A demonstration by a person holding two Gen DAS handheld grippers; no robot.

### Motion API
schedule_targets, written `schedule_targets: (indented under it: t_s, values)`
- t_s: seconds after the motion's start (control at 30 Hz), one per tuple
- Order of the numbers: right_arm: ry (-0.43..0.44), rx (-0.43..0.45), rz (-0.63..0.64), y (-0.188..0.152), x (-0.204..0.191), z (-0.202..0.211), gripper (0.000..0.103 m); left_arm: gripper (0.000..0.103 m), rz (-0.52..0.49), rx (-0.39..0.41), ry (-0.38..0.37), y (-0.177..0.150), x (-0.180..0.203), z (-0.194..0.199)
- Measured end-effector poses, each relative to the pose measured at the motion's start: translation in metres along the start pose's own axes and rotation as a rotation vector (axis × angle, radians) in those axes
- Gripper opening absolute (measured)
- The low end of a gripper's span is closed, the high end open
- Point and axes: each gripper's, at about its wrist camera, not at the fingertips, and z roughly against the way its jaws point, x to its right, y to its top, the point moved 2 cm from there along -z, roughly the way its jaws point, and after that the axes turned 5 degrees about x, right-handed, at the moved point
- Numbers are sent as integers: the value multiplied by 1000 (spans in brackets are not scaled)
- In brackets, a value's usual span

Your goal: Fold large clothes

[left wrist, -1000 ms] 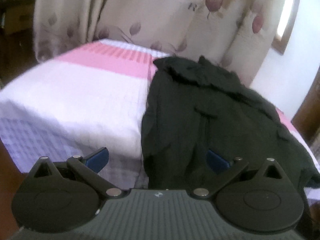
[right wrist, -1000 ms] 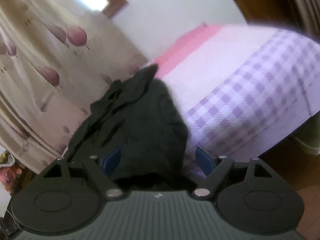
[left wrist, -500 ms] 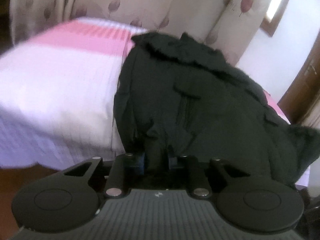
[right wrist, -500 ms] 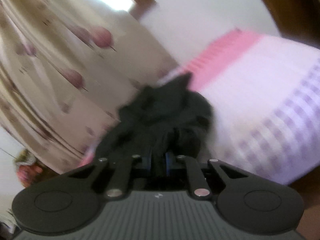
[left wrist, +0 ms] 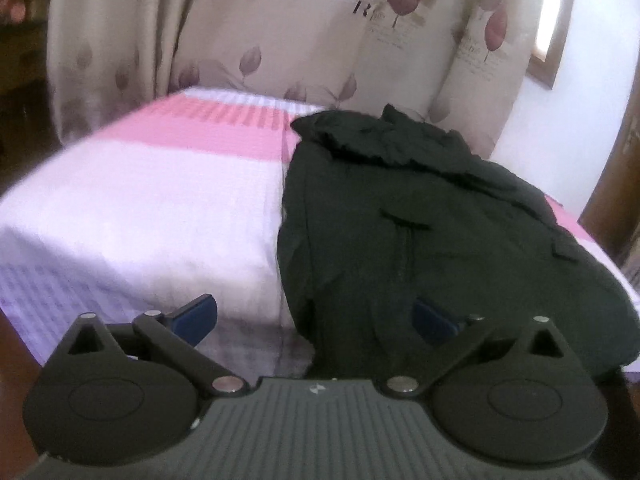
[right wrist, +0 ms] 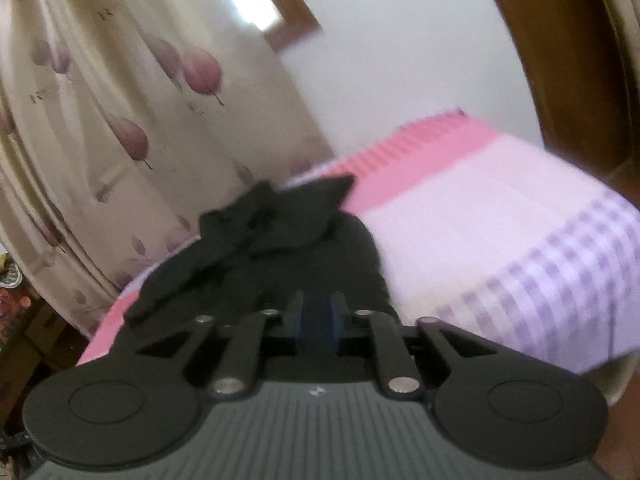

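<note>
The left gripper [left wrist: 316,318] has its blue fingers [left wrist: 196,316] spread wide apart, with nothing pinched between them. Straight ahead of it, and reaching past its right finger, lies the black jacket [left wrist: 420,220], spread over the bed [left wrist: 140,208]; the near hem runs down close to the gripper's body, and the right finger shows against the dark cloth. Whether that finger touches the cloth cannot be told. To the left of the left gripper the bedsheet is bare, white up close, with a pink band further off. Beyond the bed hangs a cream curtain [left wrist: 280,40] printed with purple leaves.

Over to the right gripper [right wrist: 318,320]: its fingers are drawn in close together, with only a narrow dark slot between the blue pads. The jacket [right wrist: 280,252] sits directly in front of the tips, but the view is blurred, so it cannot be told if cloth is caught in that slot. Beyond the tips the jacket bunches into a rumpled heap. To this gripper's right the bed [right wrist: 500,216] shows purple checks, then white, then pink. The curtain [right wrist: 100,100] hangs off to its left.
</note>
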Motion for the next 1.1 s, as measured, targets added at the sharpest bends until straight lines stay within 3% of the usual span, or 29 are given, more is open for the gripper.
schedule_targets:
  t_s: [0.03, 0.1, 0.23, 0.33, 0.37, 0.4, 0.43, 0.47, 0.53, 0.63, 0.83, 1.1]
  values:
    - [-9, -3, -9, -4, 3, 1, 51, 103, 12, -14, -2, 0, -1, -2]
    - [-21, -18, -21, -14, 6, -1, 81, 103, 33, -35, 2, -4, -7, -6]
    - [-83, -84, -32, -31, 15, -13, 83, 103, 90, -66, -43, -7, -12, -12]
    - [-60, -159, -83, -51, 22, -29, 83, 100, 108, -97, -110, -10, -9, -17]
    - [-48, -178, -91, -56, 23, -34, 82, 97, 96, -105, -127, -11, -5, -19]
    - [-34, -196, -97, -62, 23, -39, 78, 86, 71, -121, -133, -13, 1, -23]
    - [-25, -223, -103, -68, 23, -46, 46, 53, 39, -144, -142, -14, 6, -27]
    - [-28, -246, -116, -73, 23, -52, 31, 37, 13, -176, -148, -16, 11, -31]
    - [12, -242, -148, -76, 21, -53, 15, 16, 2, -168, -127, -15, 22, -30]
    - [126, -187, -205, -62, 17, -39, 12, 12, -66, -108, -88, -4, 40, -15]
    - [299, -52, -291, -13, -2, -12, 12, 12, -87, 19, -62, 31, 66, 12]
    - [340, -5, -292, 15, -24, -16, 12, 13, -170, 93, 14, 54, 98, 14]
